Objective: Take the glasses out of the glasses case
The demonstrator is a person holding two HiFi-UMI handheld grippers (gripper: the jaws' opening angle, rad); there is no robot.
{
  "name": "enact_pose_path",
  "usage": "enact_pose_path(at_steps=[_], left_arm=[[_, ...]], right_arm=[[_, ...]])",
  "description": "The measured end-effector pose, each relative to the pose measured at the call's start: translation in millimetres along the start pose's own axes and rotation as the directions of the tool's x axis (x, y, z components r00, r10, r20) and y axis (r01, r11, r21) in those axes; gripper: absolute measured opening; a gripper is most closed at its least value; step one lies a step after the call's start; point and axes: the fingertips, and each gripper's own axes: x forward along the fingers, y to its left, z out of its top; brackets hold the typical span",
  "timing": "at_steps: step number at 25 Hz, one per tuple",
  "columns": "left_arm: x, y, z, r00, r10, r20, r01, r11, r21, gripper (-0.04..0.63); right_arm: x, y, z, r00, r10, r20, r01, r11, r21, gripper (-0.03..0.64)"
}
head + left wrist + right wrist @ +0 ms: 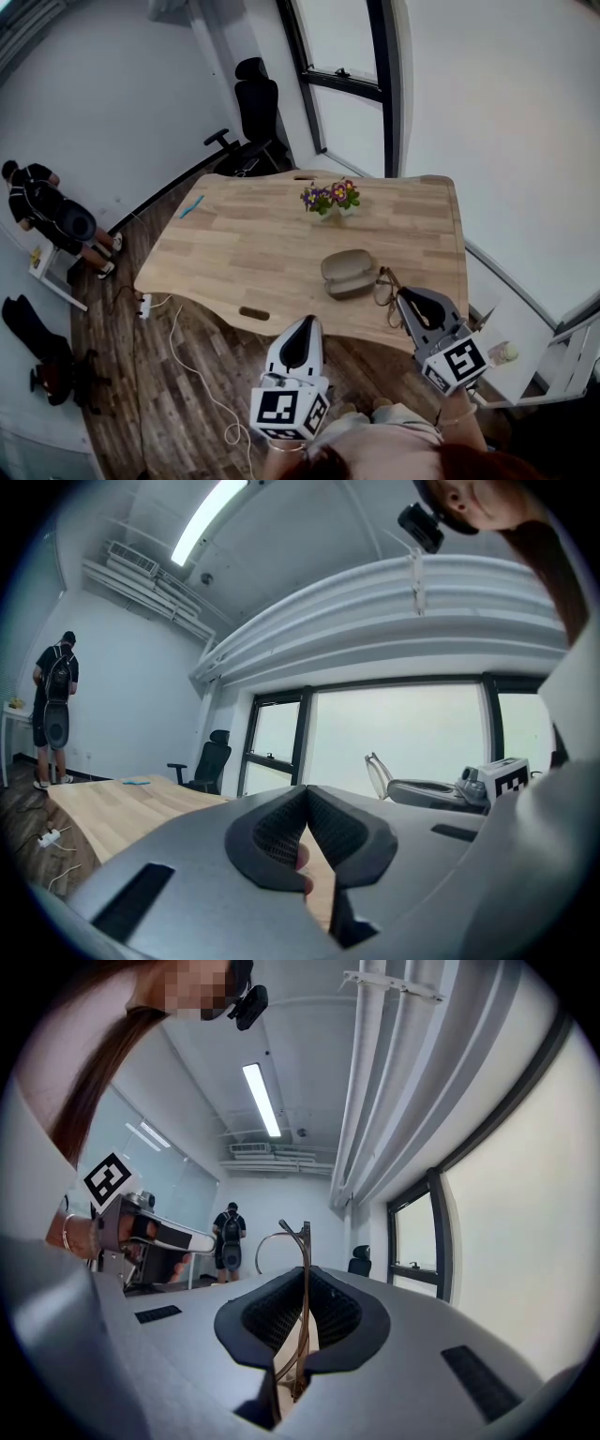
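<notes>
The glasses (386, 284) are sitting out of the case, at the lower right of the head view, hanging over the near right edge of the table (234, 253). The right tongs (401, 298) are clamping them. In the right gripper view the thin frame (303, 1251) is running upright between the two dark pads, which are pressing against it from both sides, and one rounded rim is sticking up above the jaw tips (302, 1283).

The left tongs (307, 326) are hovering at the bottom centre of the head view, just off the table's near edge and above the wooden floor. Their jaws are meeting at the tips (307, 794) and are gripping nothing.

The glasses case (349, 274) is lying on the table just left of the glasses, near the middle of the frame. It is looking shut from above, so its inside is not showing.

Farther up the table, a small pot of purple and yellow flowers (330, 199) is standing near the centre top. A blue pen-like object (192, 206) is lying toward the upper left corner of the tabletop. A black office chair (255, 112) is standing beyond the table's far end, and a person (42, 211) is standing at the far left edge of the frame.
</notes>
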Motion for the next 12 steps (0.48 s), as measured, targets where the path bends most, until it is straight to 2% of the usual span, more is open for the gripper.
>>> enact_pose_path(at_steps=[12], left_arm=[[9, 16, 1, 0.999, -0.033, -0.006, 0.033, 0.999, 0.004, 0.0]], right_arm=[[15, 4, -7, 1.0, -0.008, -0.029, 0.007, 1.0, -0.015, 0.014]])
